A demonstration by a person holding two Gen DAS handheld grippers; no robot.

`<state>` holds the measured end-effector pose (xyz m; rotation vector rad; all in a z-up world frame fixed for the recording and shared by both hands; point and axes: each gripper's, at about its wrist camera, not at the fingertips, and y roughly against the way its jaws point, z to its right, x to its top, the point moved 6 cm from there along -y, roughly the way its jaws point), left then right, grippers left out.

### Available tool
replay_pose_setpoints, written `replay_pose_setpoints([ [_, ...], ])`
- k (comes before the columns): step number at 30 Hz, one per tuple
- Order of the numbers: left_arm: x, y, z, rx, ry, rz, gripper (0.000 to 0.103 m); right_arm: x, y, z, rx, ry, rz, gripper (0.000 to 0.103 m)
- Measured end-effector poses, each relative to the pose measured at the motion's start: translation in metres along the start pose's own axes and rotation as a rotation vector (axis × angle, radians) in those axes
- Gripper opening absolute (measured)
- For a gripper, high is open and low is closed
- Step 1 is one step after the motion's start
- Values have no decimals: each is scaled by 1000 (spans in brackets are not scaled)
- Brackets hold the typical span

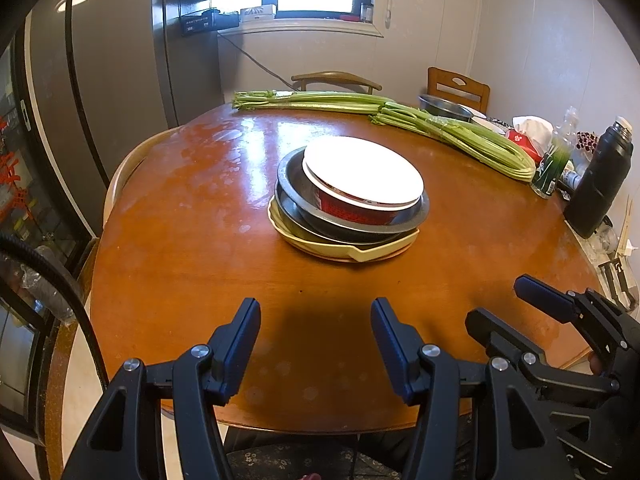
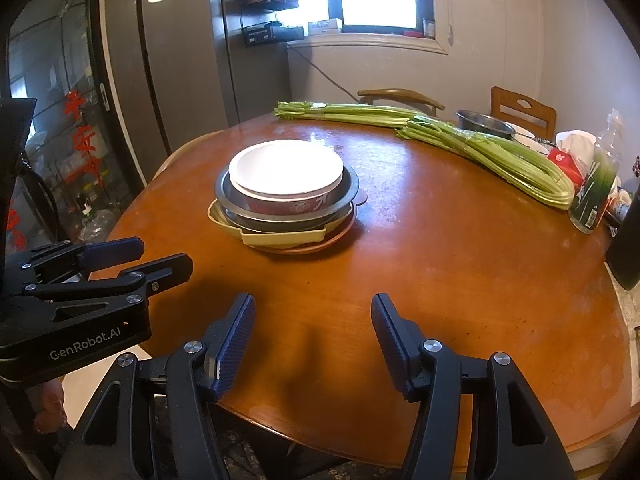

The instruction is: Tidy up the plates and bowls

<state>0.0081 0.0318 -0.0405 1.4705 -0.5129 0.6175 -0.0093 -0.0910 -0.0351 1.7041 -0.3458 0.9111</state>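
A stack of dishes stands mid-table: a white plate [image 1: 362, 172] [image 2: 286, 168] on top of a red patterned bowl [image 1: 352, 210] [image 2: 296, 204], inside steel pans [image 1: 288, 196] [image 2: 349, 189], on a yellow tray [image 1: 320, 246] [image 2: 280, 236] over a pinkish plate [image 2: 340, 236]. My left gripper [image 1: 316, 320] [image 2: 160, 254] hovers open and empty over the near table edge, short of the stack. Beside it on the right, my right gripper [image 2: 314, 320] [image 1: 508, 304] is also open with nothing between its fingers. A steel bowl [image 1: 444, 106] [image 2: 484, 122] sits at the back right.
Two long celery bunches [image 1: 440, 128] [image 2: 480, 148] lie across the far side of the round wooden table [image 1: 180, 240]. A green bottle [image 1: 554, 160], black flask [image 1: 600, 176] and tissue pack crowd the right edge. Chairs stand behind; a fridge is at left.
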Motion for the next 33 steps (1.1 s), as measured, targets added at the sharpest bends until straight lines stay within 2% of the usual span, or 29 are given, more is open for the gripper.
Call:
replay_pose_setpoints([
  [27, -1, -2, -3, 9, -9, -7, 57, 0, -7, -2, -14, 3, -10, 62],
  [33, 5, -9, -11, 18, 16, -12, 57, 2, -10, 4, -15, 6, -16, 62],
])
